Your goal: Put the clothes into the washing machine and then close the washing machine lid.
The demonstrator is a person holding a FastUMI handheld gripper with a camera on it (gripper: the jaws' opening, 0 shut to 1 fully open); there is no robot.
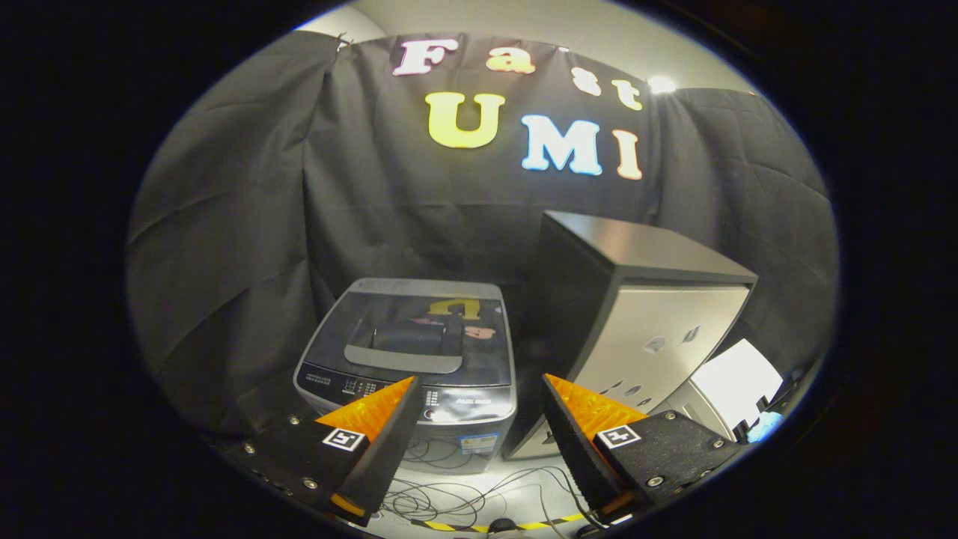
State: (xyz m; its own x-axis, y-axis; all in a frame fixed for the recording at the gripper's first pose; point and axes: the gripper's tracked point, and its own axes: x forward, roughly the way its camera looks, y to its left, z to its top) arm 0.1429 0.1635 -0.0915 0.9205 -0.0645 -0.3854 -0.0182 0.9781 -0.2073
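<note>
We hold our fingers (479, 389) spread, empty; washer (410, 359) at eleven o'clock, lid (419, 329) down, no clothes visible; progress unclear.

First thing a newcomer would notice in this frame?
The washer just beyond the hand-held gripper, lid shut, fingers spread wide with nothing between them. Right beside it stands a taller cabinet, and loose cables lie on the floor below the fingers.
</note>
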